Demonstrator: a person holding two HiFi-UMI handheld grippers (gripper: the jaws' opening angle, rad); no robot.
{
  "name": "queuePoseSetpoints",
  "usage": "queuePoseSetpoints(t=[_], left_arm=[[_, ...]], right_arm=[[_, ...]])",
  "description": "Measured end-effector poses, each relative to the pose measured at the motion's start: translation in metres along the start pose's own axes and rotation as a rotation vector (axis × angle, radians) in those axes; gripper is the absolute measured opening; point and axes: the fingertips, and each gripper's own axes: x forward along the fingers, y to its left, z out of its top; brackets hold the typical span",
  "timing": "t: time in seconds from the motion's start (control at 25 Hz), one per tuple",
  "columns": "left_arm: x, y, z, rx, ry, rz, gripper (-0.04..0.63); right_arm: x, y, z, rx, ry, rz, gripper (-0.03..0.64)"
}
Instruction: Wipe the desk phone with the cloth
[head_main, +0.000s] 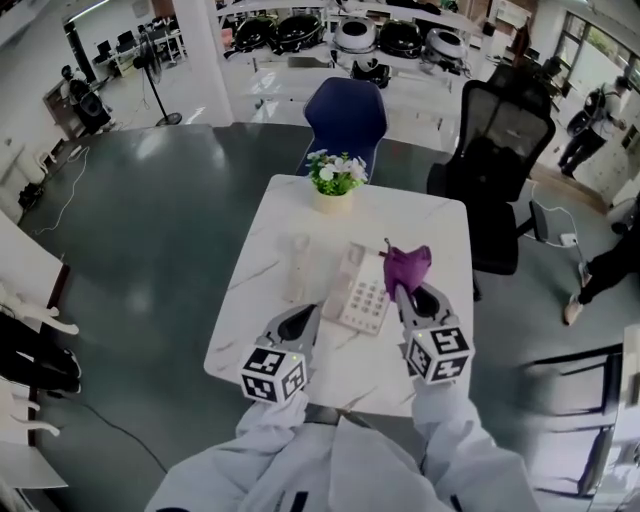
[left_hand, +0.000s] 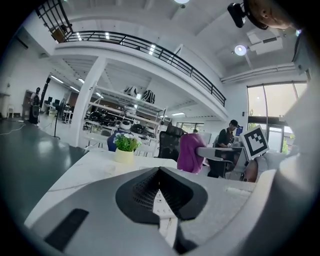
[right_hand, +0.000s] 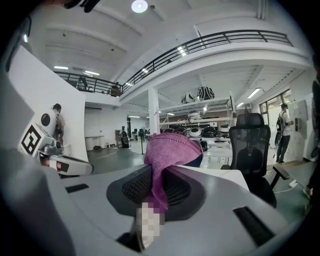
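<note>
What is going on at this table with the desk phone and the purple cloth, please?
A person stands at the white table with a gripper in each hand. The right gripper is shut on a bunched purple cloth, held up by the right edge of the desk phone. The left gripper is at the phone's near-left corner, and a strip of its keys shows between the jaws; whether it grips is unclear. The cloth does not seem pressed on the phone.

On the table (head_main: 290, 215), the desk phone (head_main: 362, 292) sits centre; plant (head_main: 335, 178) behind (far edge), handset (head_main: 300, 268) apparently left.
</note>
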Motion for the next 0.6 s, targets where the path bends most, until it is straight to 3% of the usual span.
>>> queuePoseSetpoints(t=[0.36,0.6], left_arm=[[0.036,0.029,-0.010,-0.060,0.086,0.016,-0.002],[0.060,0.047,-0.016,-0.082,0.116,0.008,-0.002]], right_arm=[[0.063,-0.024,-0.009,-0.079,0.102,-0.011,0.040],[0.109,-0.034,-0.008,-0.199,0.145,-0.050,0.040]])
